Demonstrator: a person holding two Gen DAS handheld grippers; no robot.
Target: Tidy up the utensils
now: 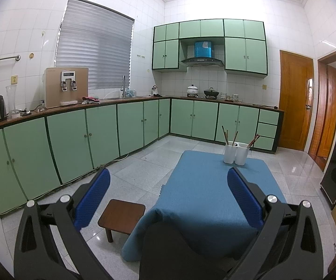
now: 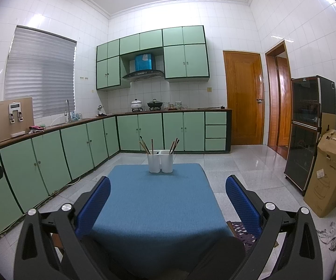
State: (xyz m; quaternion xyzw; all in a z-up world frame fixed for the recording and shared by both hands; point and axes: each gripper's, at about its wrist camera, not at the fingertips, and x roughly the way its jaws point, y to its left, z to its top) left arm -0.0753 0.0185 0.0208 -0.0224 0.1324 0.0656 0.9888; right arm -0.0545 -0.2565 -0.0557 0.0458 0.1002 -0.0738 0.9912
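Two white holders (image 2: 161, 161) stand touching at the far end of the blue-clothed worktop (image 2: 154, 200), chopsticks (image 2: 145, 145) leaning up and outward from each (their exact count is hard to tell). Both tools are spread wide and empty: the right tool (image 2: 168, 200) faces the holders almost dead ahead, while the left tool (image 1: 168, 198) sees them ahead and off to its right. The right looks better placed. Bare cloth lies between; the holders sit near the far edge.

Two touching holders (image 2: 161, 161) with chopsticks (image 2: 145, 145) at the table's (image 2: 154, 210) far edge.
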